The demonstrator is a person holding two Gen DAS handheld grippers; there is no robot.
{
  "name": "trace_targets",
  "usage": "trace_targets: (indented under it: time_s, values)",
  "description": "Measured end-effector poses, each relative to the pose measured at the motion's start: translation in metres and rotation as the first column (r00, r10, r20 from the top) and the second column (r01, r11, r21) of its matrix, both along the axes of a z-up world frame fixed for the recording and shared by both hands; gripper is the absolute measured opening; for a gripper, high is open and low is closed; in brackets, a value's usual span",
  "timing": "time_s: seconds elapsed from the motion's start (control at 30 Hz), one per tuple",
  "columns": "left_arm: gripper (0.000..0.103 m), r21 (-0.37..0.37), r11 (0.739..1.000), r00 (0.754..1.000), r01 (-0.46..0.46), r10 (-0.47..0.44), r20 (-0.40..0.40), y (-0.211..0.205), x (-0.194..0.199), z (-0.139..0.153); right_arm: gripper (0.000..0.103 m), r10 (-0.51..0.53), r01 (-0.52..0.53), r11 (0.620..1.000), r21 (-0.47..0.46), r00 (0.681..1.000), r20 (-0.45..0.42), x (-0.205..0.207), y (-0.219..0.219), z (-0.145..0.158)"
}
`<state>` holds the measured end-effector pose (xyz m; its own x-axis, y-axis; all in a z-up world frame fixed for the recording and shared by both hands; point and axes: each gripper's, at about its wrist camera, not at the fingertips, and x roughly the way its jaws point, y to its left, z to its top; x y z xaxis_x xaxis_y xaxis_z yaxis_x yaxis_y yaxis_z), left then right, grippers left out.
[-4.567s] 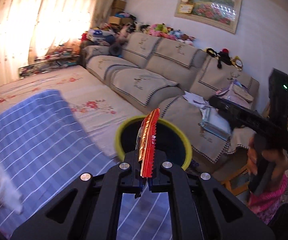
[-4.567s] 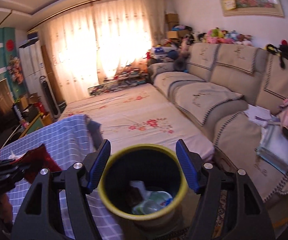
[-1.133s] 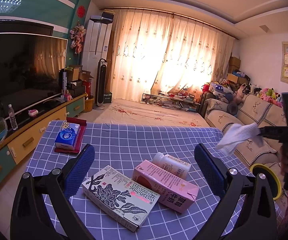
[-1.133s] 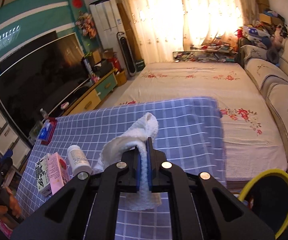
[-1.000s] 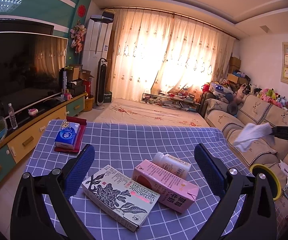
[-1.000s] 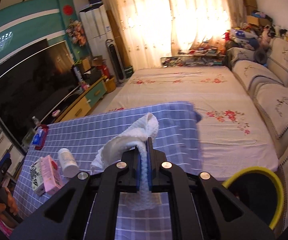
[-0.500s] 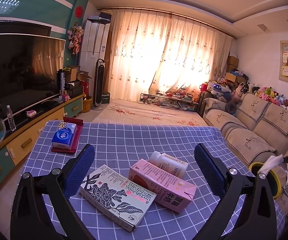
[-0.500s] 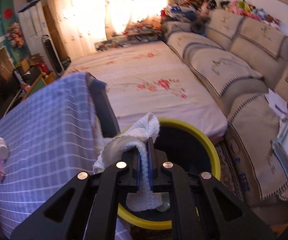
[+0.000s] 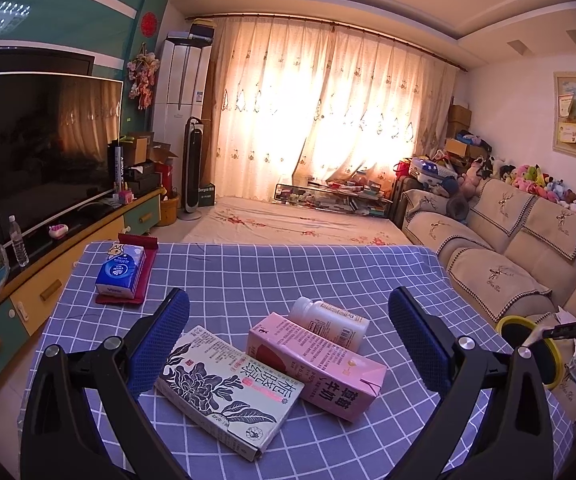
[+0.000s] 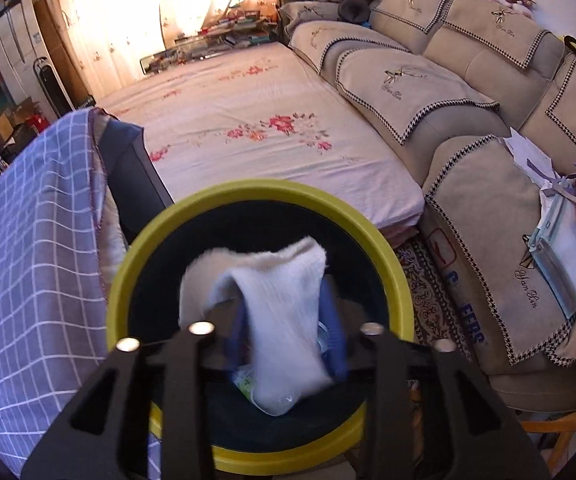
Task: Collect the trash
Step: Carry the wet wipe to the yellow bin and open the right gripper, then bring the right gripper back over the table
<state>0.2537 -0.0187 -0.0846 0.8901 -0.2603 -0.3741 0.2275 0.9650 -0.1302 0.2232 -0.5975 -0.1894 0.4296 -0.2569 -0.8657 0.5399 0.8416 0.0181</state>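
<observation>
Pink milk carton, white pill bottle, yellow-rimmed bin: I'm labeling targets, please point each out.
pink milk carton (image 9: 320, 364), left wrist view, top face.
white pill bottle (image 9: 330, 323), left wrist view, label.
yellow-rimmed bin (image 10: 398, 268), right wrist view, right rim.

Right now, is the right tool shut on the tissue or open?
Open: the right tool has its blue pads apart, and the blurred white tissue hangs between them over the yellow-rimmed bin.

Since half a second ago the right gripper has parted its jaws slightly over the yellow-rimmed bin; the white tissue, formerly pinched flat, now hangs blurred between them. The bin's mouth has shifted from 5 o'clock to centre. The left gripper's view has tilted marginally.
</observation>
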Motion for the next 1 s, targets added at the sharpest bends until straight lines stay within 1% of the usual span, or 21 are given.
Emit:
trace_targets:
  time_s: [0.03, 0.1, 0.17, 0.23, 0.33, 0.47, 0.53, 0.6, 0.73, 0.87, 1.0]
  values:
    - [0.098, 0.001, 1.0, 1.0, 0.002, -0.002, -0.001, 0.0, 0.001, 0.0, 0.056, -0.001, 0.001, 1.0, -0.001, 1.0, -0.011, -0.001, 0.0, -0.002]
    - [0.098, 0.003, 1.0, 1.0, 0.006, -0.006, 0.0, -0.002, 0.0, 0.0, 0.056, 0.004, -0.004, 1.0, -0.001, 1.0, -0.019, -0.005, 0.003, -0.004]
    - [0.098, 0.007, 1.0, 1.0, 0.011, -0.011, -0.002, -0.003, 0.0, -0.001, 0.059, 0.011, -0.011, 1.0, -0.002, 1.0, -0.012, -0.011, 0.007, -0.002]
    - [0.098, 0.009, 1.0, 1.0, 0.017, -0.017, -0.003, -0.004, 0.0, -0.001, 0.059, 0.019, -0.019, 1.0, -0.005, 1.0, 0.011, -0.015, 0.012, 0.003]
    - [0.098, 0.014, 1.0, 1.0, 0.022, -0.022, 0.004, -0.005, -0.001, -0.001, 0.06, 0.054, -0.054, 0.998, -0.01, 0.996, 0.072, -0.019, 0.026, 0.02]
    - [0.098, 0.016, 1.0, 1.0, 0.022, -0.022, 0.006, -0.005, -0.002, -0.002, 0.064, 0.126, -0.122, 0.992, -0.032, 0.978, 0.169, -0.014, 0.056, 0.049]
    - [0.098, 0.015, 1.0, 1.0, 0.022, -0.022, 0.007, -0.005, -0.002, -0.001, 0.065, 0.172, -0.17, 0.985, -0.031, 0.959, 0.226, -0.004, 0.075, 0.066]
    - [0.098, 0.016, 1.0, 1.0, 0.023, -0.023, 0.01, -0.006, -0.004, -0.001, 0.066, 0.21, -0.208, 0.977, -0.036, 0.942, 0.262, 0.008, 0.092, 0.078]
    - [0.098, 0.02, 1.0, 1.0, 0.024, -0.024, 0.01, -0.007, -0.005, 0.0, 0.067, 0.307, -0.309, 0.95, -0.046, 0.896, 0.32, 0.04, 0.135, 0.098]
    - [0.098, 0.026, 0.999, 1.0, 0.024, -0.024, 0.003, -0.008, -0.004, -0.001, 0.067, 0.383, -0.397, 0.917, -0.035, 0.854, 0.351, 0.073, 0.175, 0.107]
    - [0.098, 0.019, 0.999, 1.0, 0.027, -0.027, -0.003, -0.008, -0.003, -0.001, 0.067, 0.425, -0.456, 0.89, -0.017, 0.814, 0.395, 0.094, 0.212, 0.114]
